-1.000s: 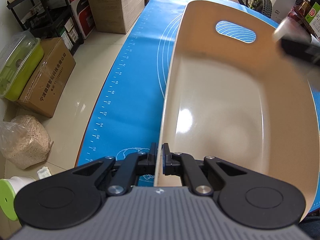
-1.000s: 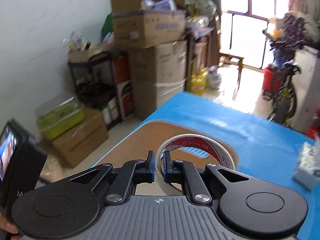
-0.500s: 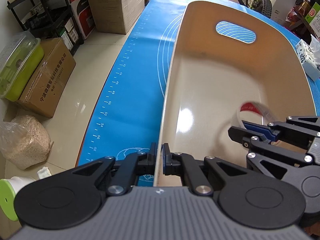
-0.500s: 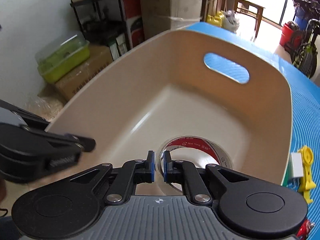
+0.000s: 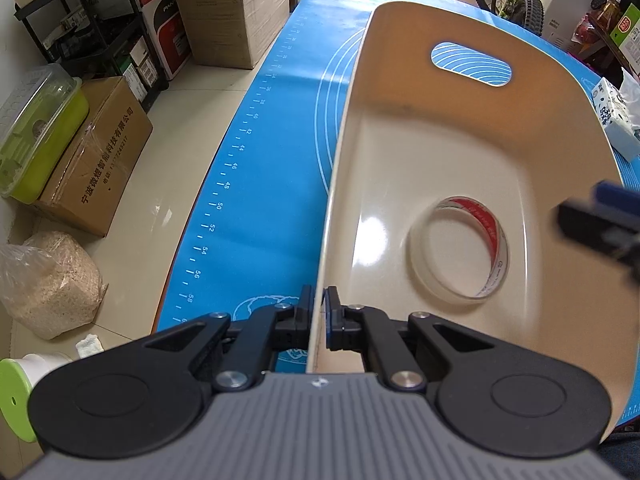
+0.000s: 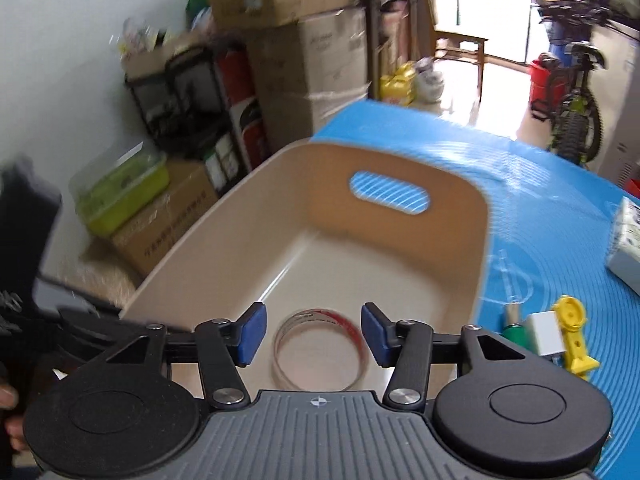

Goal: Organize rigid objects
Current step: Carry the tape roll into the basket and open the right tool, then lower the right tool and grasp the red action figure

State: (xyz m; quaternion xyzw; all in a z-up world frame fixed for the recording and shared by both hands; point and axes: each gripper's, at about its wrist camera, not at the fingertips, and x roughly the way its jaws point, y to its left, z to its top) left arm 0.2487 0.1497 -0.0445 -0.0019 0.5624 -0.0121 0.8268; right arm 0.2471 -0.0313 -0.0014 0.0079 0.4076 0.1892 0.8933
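A beige plastic bin [image 5: 472, 128] with a handle slot stands on the blue mat [image 5: 280, 152]. My left gripper [image 5: 319, 312] is shut on the bin's near left rim. A roll of clear tape with a red-printed core [image 5: 460, 254] lies free on the bin's floor; it also shows in the right wrist view [image 6: 320, 354]. My right gripper [image 6: 314, 338] is open and empty, raised above the tape over the bin [image 6: 400, 248]. One of its fingers [image 5: 600, 216] shows blurred at the right edge of the left wrist view.
On the mat right of the bin lie a yellow plastic piece [image 6: 574, 338], a white block [image 6: 544, 332], a green item [image 6: 514, 330] and a tissue pack [image 6: 628, 244]. Cardboard boxes [image 5: 236, 12], a black rack and a green-lidded container [image 5: 36, 136] stand on the floor at the left.
My right gripper carried the tape down into the bin, opened and let it go, then drew back upward. The tape now lies on the bin floor. My left gripper has not moved.
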